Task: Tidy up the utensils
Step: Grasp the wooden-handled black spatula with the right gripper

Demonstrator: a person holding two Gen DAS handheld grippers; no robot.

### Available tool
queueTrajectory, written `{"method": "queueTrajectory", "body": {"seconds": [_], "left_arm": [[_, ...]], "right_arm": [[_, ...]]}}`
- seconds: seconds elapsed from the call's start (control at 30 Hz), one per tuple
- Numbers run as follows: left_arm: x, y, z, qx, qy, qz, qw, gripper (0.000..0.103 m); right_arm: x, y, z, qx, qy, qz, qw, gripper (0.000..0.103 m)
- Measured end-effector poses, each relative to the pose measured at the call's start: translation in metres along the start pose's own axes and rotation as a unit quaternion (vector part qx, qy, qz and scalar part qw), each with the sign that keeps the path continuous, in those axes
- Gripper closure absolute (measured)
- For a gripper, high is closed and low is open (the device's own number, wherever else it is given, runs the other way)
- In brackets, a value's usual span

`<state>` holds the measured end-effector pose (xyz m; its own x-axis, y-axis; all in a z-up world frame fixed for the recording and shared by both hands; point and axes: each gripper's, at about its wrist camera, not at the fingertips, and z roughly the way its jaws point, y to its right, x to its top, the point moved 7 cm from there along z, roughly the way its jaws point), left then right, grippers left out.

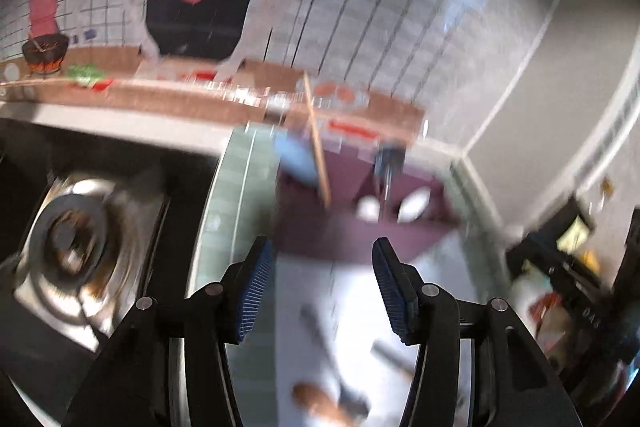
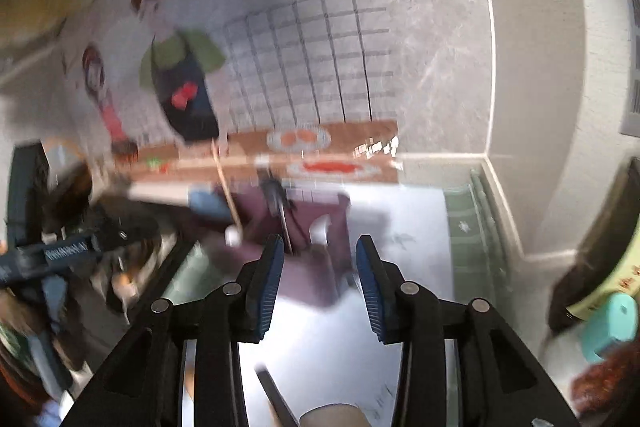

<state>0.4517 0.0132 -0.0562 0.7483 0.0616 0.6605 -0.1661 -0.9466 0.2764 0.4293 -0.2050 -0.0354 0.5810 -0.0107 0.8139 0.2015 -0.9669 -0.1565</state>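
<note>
Right now my left gripper (image 1: pixel 323 291) has its blue pads apart with nothing between them, and my right gripper (image 2: pixel 320 285) stands the same way, parted and empty. Both point toward the purple holder (image 1: pixel 360 235) at the back of the worktop, near the wall mural, where a wooden stick (image 1: pixel 317 143), a blue-handled piece (image 1: pixel 296 159) and a metal-shafted tool (image 1: pixel 386 183) already stand upright, presumably sorted. Loose utensils (image 1: pixel 320 401) lie on the white sheet (image 2: pixel 400 239) at the worktop's near edge, below my jaws, probably waiting their turn; blur hides what they are. Only my left view shows the stove burner (image 1: pixel 72 247) beside the mat; only my right shows a teal cup (image 2: pixel 614 323) far right.
</note>
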Motion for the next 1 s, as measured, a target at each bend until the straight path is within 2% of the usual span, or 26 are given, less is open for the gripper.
{"method": "queueTrajectory", "body": {"seconds": [0.17, 0.37, 0.43, 0.47, 0.57, 0.8, 0.9, 1.0], "left_arm": [[-0.065, -0.004, -0.01, 0.023, -0.056, 0.015, 0.9981, 0.05], [-0.111, -0.025, -0.016, 0.031, -0.088, -0.038, 0.9949, 0.046], [-0.122, -0.03, -0.018, 0.034, -0.097, -0.05, 0.9935, 0.046], [-0.124, -0.031, -0.02, 0.034, -0.099, -0.051, 0.9931, 0.046], [-0.13, -0.034, -0.027, 0.038, -0.098, -0.054, 0.993, 0.046], [-0.154, -0.032, -0.021, 0.034, -0.136, -0.059, 0.9883, 0.044], [-0.163, -0.021, -0.015, 0.033, -0.151, -0.044, 0.987, 0.044], [-0.166, -0.004, -0.009, 0.03, -0.164, -0.017, 0.9859, 0.044]], "right_arm": [[-0.058, -0.012, -0.006, 0.014, -0.072, -0.053, 0.996, 0.067], [-0.116, -0.037, -0.003, 0.038, -0.136, -0.101, 0.985, 0.067], [-0.129, -0.047, 0.002, 0.05, -0.146, -0.112, 0.982, 0.074], [-0.133, -0.05, 0.004, 0.052, -0.15, -0.117, 0.98, 0.081], [-0.142, -0.053, 0.011, 0.054, -0.162, -0.123, 0.978, 0.086], [-0.153, -0.053, 0.02, 0.048, -0.176, -0.126, 0.975, 0.089], [-0.156, -0.05, 0.026, 0.04, -0.182, -0.12, 0.975, 0.09], [-0.16, -0.046, 0.027, 0.031, -0.184, -0.12, 0.975, 0.096]]}}
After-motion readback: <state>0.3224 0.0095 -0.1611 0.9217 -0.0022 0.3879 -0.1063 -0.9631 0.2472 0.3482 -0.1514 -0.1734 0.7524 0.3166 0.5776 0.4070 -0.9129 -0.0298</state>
